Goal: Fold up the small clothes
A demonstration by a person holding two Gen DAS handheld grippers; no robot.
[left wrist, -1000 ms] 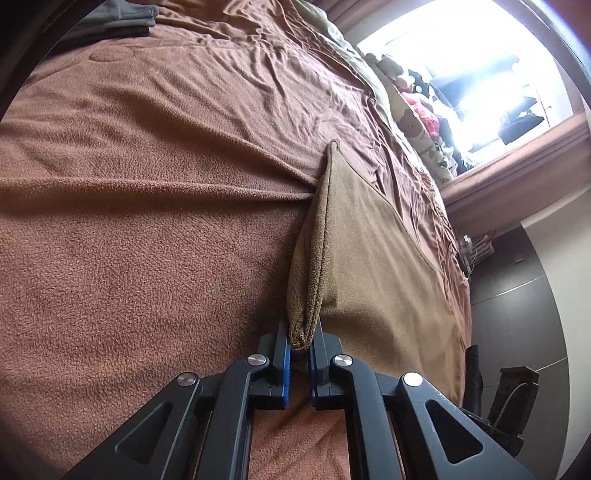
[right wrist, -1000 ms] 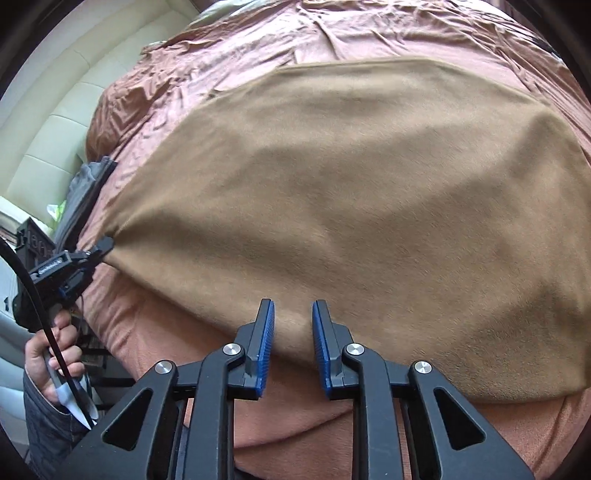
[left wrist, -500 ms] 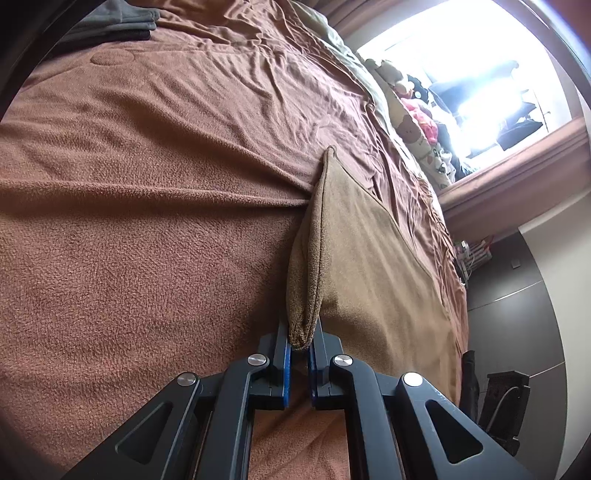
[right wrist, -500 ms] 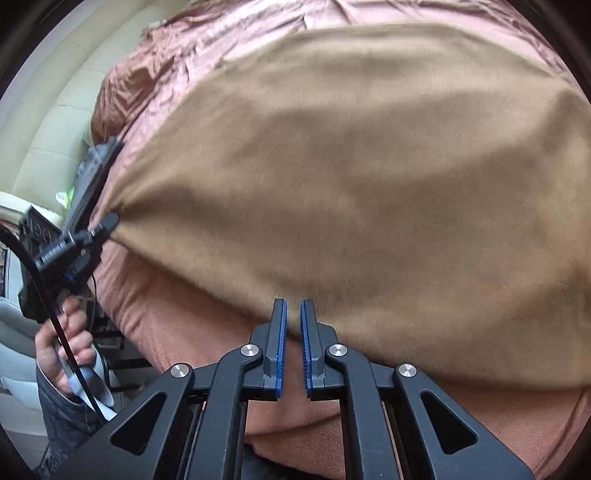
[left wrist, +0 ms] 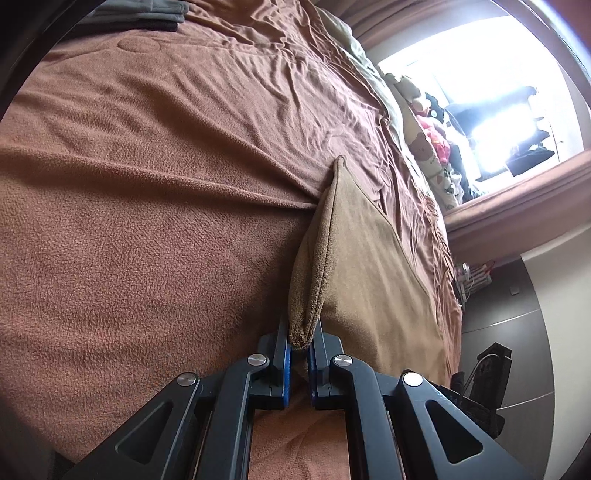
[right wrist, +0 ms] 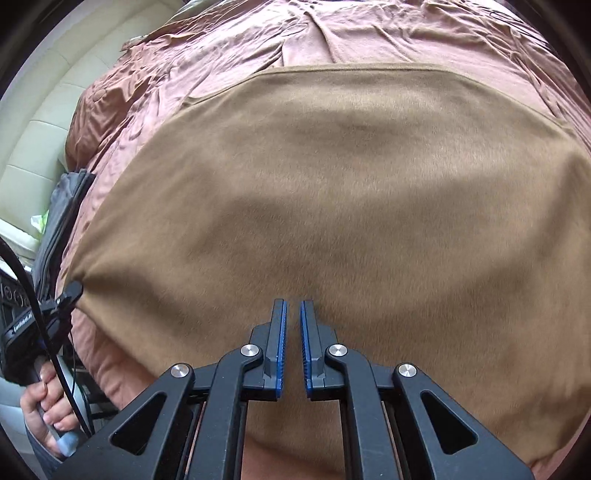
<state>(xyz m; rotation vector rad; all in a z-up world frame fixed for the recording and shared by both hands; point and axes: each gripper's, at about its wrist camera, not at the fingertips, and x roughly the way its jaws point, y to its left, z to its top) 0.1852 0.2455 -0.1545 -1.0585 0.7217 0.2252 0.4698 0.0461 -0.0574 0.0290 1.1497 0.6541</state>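
Note:
A tan fleece cloth (right wrist: 351, 206) lies spread on the brown bedspread (left wrist: 147, 221). My left gripper (left wrist: 299, 339) is shut on a corner of the cloth (left wrist: 314, 266) and lifts it a little off the bed; it also shows at the cloth's left corner in the right wrist view (right wrist: 70, 291). My right gripper (right wrist: 292, 314) hovers over the cloth's near edge with its jaws almost closed, a narrow gap between the blue pads (right wrist: 280, 332), nothing between them.
Folded grey clothes (left wrist: 147, 14) lie at the far end of the bed, also seen in the right wrist view (right wrist: 62, 214). A cream padded headboard (right wrist: 33, 140) is on the left. Pillows and stuffed toys (left wrist: 428, 140) sit by a bright window. The person's hand (right wrist: 44, 417) holds the left gripper.
My right gripper's jaws narrowed from open to nearly shut, and it moved forward over the cloth's near edge. The left gripper kept its hold on the corner, barely moving.

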